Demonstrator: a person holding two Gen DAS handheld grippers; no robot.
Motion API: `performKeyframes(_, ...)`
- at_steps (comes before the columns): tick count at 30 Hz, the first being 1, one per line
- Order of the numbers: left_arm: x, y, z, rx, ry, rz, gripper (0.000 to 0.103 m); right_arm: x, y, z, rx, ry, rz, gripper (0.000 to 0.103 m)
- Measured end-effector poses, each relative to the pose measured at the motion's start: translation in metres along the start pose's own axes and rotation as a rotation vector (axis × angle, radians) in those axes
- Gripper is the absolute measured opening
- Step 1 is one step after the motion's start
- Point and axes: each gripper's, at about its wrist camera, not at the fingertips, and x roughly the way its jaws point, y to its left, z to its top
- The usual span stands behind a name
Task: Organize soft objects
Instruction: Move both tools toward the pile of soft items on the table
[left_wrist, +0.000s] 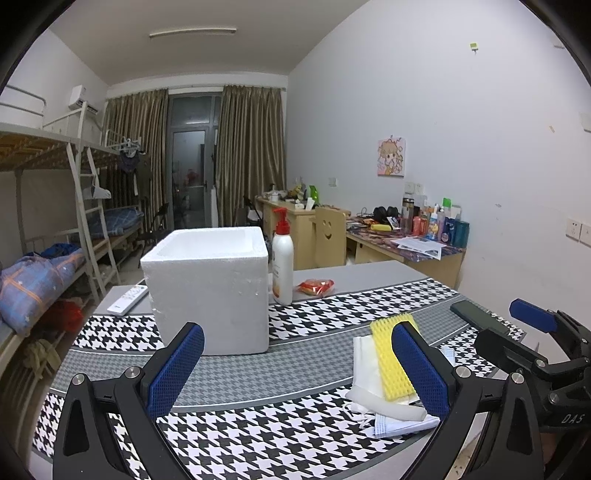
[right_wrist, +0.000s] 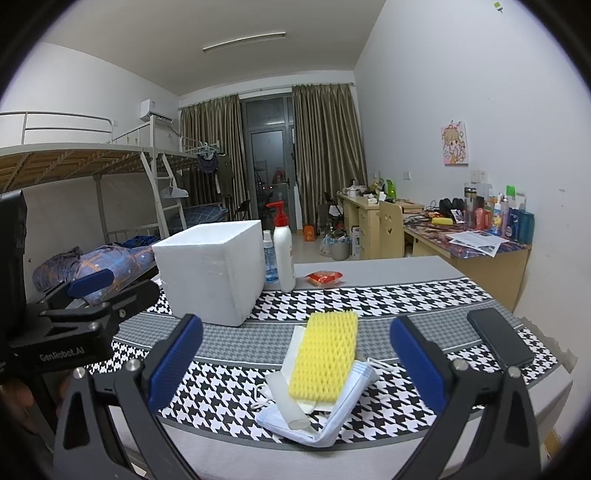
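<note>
A pile of soft things lies on the houndstooth cloth: a yellow foam net (right_wrist: 325, 356) on top of white foam sheets (right_wrist: 286, 397) and a light blue face mask (right_wrist: 332, 417). In the left wrist view the yellow foam net (left_wrist: 389, 360) sits partly behind my right-hand finger, with the face mask (left_wrist: 399, 424) under it. A white foam box (left_wrist: 212, 290) (right_wrist: 214, 267), open at the top, stands further back. My left gripper (left_wrist: 295, 367) is open above the cloth in front of the box. My right gripper (right_wrist: 295, 363) is open, hovering just short of the pile.
A pump bottle (left_wrist: 282, 258) (right_wrist: 282, 249) and a small blue-labelled bottle (right_wrist: 269, 256) stand right of the box, with a red packet (right_wrist: 325, 277) beyond. A black phone (right_wrist: 498, 338) lies at the right, a white remote (left_wrist: 127, 300) at the left. Bunk beds and desks line the room.
</note>
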Motion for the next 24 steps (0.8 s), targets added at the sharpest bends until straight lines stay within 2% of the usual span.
performKeyframes(24, 0.045, -0.008, -0.006, 0.005, 0.120, -0.082, 0.102, 0.030, -0.019, -0.004, 0.009, 0.091, -0.053, 0.102)
